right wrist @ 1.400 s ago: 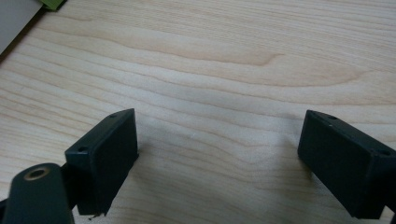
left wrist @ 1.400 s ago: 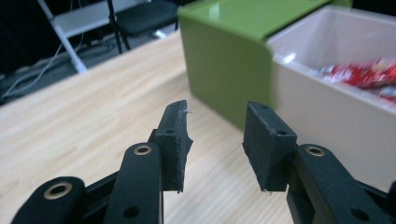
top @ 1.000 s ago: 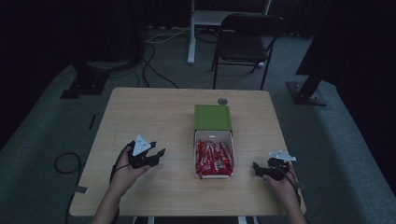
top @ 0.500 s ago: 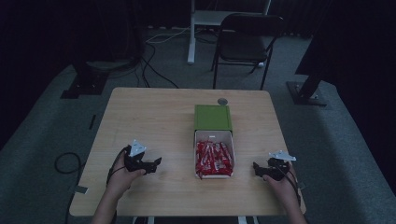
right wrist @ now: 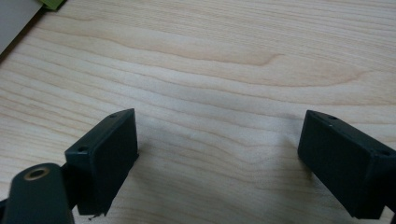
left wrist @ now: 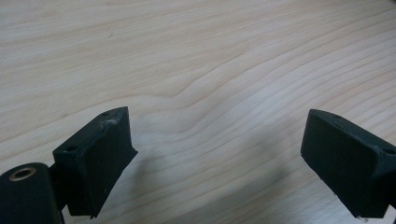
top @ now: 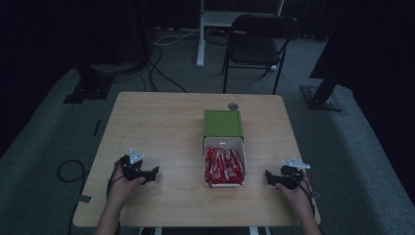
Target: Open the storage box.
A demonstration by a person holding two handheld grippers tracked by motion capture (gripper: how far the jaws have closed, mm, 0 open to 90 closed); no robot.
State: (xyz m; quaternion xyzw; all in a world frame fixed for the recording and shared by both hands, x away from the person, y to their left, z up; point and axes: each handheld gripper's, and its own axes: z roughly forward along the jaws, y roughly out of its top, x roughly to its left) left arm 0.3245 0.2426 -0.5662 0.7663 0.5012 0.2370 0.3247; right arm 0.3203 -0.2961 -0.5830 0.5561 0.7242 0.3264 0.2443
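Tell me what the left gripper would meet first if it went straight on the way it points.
Probably the white box of red packets: the left gripper points right across bare table toward it. Its open jaws angle down, so they might touch wood first.

Colours and patterns on and around the table

The table (top: 161, 127) is pale wood with wavy brown grain, plain under both tools. The left gripper (top: 155, 172) and right gripper (top: 268, 176) are matt black, each topped by a light grey three-cornered plate. Between the two grippers stands a white box (top: 224, 143) of red wrappers (top: 224, 166) with small white marks; its lid (top: 223, 123), beyond it, is leaf green. Past the lid lies a small grey disc (top: 233, 105). Beyond the table, the chair (top: 259, 39) is black and the floor (top: 44, 127) dull grey-green.
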